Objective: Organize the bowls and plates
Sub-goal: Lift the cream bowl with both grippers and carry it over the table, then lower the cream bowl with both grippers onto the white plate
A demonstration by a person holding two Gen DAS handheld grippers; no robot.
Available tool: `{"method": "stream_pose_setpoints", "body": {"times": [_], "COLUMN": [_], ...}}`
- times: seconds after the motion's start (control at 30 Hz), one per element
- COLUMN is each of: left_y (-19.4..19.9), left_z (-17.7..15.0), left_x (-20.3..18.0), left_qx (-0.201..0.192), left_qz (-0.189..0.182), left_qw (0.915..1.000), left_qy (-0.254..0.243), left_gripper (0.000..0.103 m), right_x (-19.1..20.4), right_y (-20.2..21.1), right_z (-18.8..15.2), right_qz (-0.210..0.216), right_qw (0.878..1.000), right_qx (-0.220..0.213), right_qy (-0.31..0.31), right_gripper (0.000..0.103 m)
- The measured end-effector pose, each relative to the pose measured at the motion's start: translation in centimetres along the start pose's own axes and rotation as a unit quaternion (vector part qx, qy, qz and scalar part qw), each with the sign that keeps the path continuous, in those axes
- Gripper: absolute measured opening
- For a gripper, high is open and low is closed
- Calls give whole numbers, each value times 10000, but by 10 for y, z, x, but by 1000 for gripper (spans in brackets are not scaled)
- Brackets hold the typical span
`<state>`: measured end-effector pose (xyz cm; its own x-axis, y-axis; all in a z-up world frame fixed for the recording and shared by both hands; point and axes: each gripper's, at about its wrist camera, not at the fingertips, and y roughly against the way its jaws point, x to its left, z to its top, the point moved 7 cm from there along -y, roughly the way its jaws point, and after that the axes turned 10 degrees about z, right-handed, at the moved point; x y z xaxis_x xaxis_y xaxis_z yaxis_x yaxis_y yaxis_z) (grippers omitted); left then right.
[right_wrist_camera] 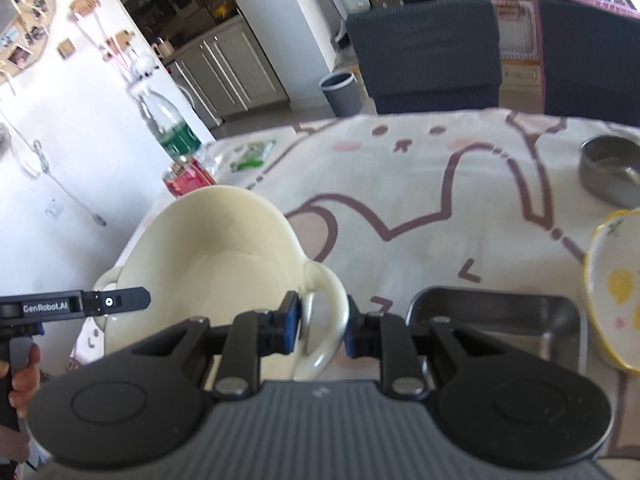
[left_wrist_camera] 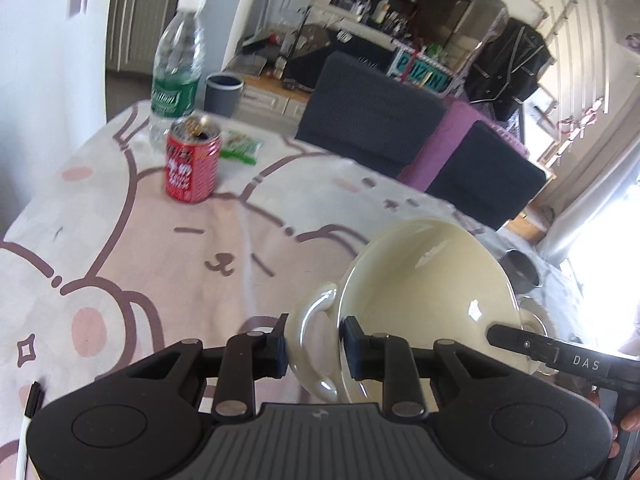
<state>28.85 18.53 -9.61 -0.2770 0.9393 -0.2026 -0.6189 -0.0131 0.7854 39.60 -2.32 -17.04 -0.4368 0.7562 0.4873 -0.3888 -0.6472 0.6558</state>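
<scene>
A cream two-handled bowl (left_wrist_camera: 424, 292) hangs above the tablecloth, held from both sides. My left gripper (left_wrist_camera: 313, 346) is shut on its left loop handle (left_wrist_camera: 308, 320). In the right wrist view the same bowl (right_wrist_camera: 212, 256) shows empty, and my right gripper (right_wrist_camera: 323, 328) is shut on its right handle (right_wrist_camera: 328, 312). A square steel tray (right_wrist_camera: 496, 320) lies just right of that gripper. A yellow-rimmed plate (right_wrist_camera: 612, 292) with yellow marks sits at the right edge, tilted. A round steel bowl (right_wrist_camera: 612, 172) rests further back on the right.
A red can (left_wrist_camera: 192, 160), a clear water bottle (left_wrist_camera: 178, 64) and a green packet (left_wrist_camera: 240, 146) stand at the table's far left corner. Two dark chairs (right_wrist_camera: 424, 56) face the far edge. A small dark cup (left_wrist_camera: 520, 270) sits behind the bowl. A white wall (right_wrist_camera: 60, 160) runs along the left.
</scene>
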Motion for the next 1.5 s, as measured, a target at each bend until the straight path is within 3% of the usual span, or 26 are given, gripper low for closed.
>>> {"method": "stream_pose_setpoints", "body": {"times": [0.4,0.87,1.23,1.5], "left_y": [65,66,35,16], "left_z": [-41,-102,-126,-141], "left_x": [-71,-178,-222,-221], "left_qx": [-160,182,560,878], "left_qz": [-523,-1025,-1053,-956], "left_qw": [9985,9918,9885,9866], "left_qy": [-86,-743,-932,-984], "left_gripper": [27,27,26,27], "right_x": [-6,-72,-125,-147], "right_y": [118,220,240,238], "right_z": [-34,-102,-129,-144], "right_qz": [-326,-884,-1103,-1124], "right_qw": [9981,9881,9820,9821], "right_qx": [-455,-780,-665,-363], "right_qy": [-245,-984,-1379,-1469], "right_gripper": [26,26,28,27]}}
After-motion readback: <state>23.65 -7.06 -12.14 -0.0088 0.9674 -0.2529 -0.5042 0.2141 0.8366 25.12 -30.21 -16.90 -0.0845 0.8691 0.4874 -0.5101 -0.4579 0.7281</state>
